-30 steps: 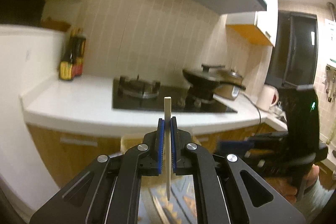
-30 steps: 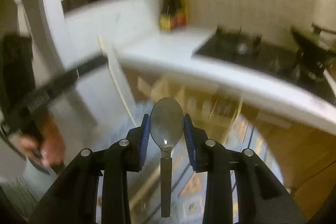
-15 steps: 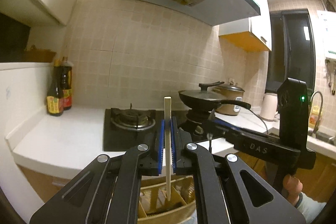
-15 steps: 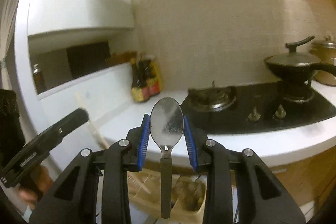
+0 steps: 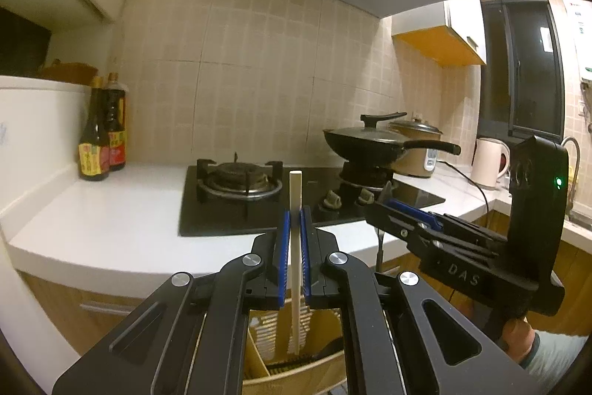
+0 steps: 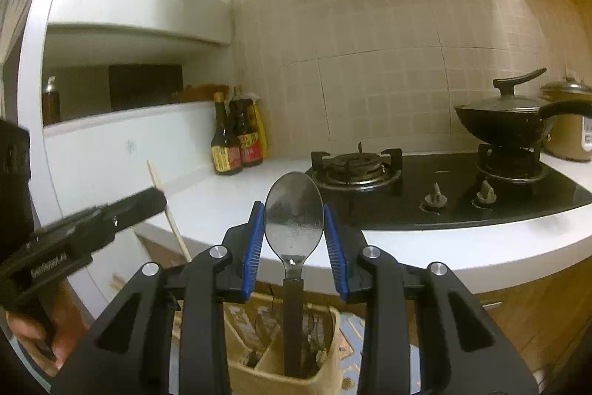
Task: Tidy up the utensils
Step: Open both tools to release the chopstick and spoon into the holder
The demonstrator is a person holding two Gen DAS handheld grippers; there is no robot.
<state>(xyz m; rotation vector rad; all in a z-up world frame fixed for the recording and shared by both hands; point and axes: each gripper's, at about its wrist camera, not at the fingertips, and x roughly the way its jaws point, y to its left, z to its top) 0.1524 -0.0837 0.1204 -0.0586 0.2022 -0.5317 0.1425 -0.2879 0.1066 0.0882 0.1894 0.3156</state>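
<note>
My left gripper [image 5: 295,221] is shut on a pale chopstick [image 5: 295,247] held upright, its lower end down in a tan divided utensil holder [image 5: 266,354]. My right gripper [image 6: 295,228] is shut on a metal spoon [image 6: 294,217] with a black handle, bowl up, handle reaching down into the same holder [image 6: 281,369]. The right gripper also shows in the left wrist view [image 5: 399,210], to the right and close. The left gripper with its chopstick [image 6: 162,198] shows at the left of the right wrist view.
A white counter [image 5: 111,217] carries a black gas hob [image 5: 240,180], a lidded wok [image 5: 370,139], a rice cooker [image 5: 418,150], a kettle [image 5: 488,161] and sauce bottles [image 5: 101,132]. The holder stands low in front of the counter's cabinets.
Both grippers have swung up from a downward, blurred view to face the counter and steadied. The chopstick and the spoon now reach into the holder below.
</note>
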